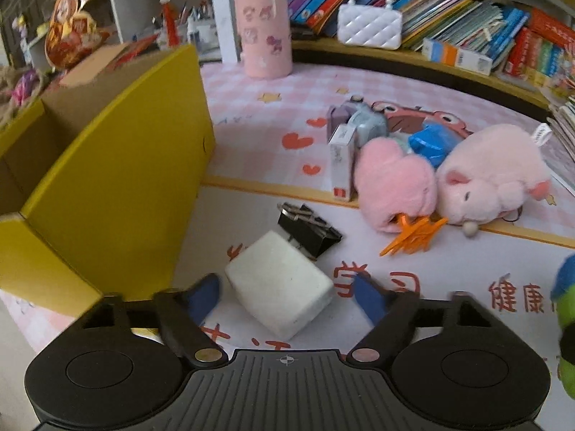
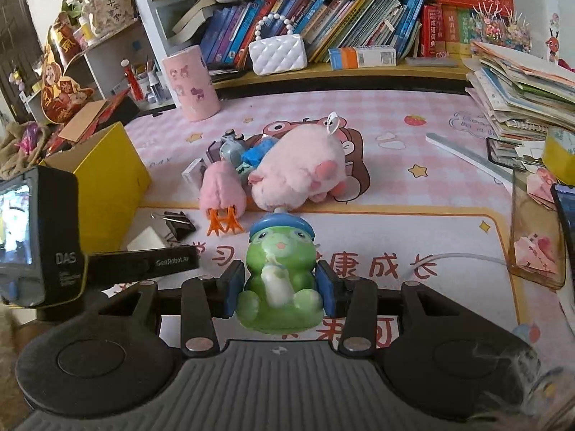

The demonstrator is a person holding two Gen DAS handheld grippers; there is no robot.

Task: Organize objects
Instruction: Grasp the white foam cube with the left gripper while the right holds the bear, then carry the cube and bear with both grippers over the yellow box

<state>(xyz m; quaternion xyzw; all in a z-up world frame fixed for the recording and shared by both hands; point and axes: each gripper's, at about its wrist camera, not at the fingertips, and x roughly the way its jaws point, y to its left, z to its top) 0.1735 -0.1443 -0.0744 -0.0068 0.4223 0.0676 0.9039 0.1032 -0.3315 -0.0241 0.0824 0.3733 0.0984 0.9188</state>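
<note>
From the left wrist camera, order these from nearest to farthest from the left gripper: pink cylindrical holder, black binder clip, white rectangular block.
1. White rectangular block, between the left gripper fingers.
2. Black binder clip, just beyond it.
3. Pink cylindrical holder, far back by the shelf.

1. Location type: a child's study desk in a home.
2. Desk surface: a pink checked cartoon mat [image 2: 413, 165] printed with hearts, stars and Chinese characters.
3. Rear shelf: a row of children's books [image 2: 323, 14], with a white quilted toy handbag [image 2: 277, 54] in front.
4. Toys: a pink plush pig [image 2: 302, 168] lies on the mat.
5. Right side: a loose stack of workbooks [image 2: 521, 89].
6. Left side: a white side shelf holding pens [image 2: 143, 72].
</note>
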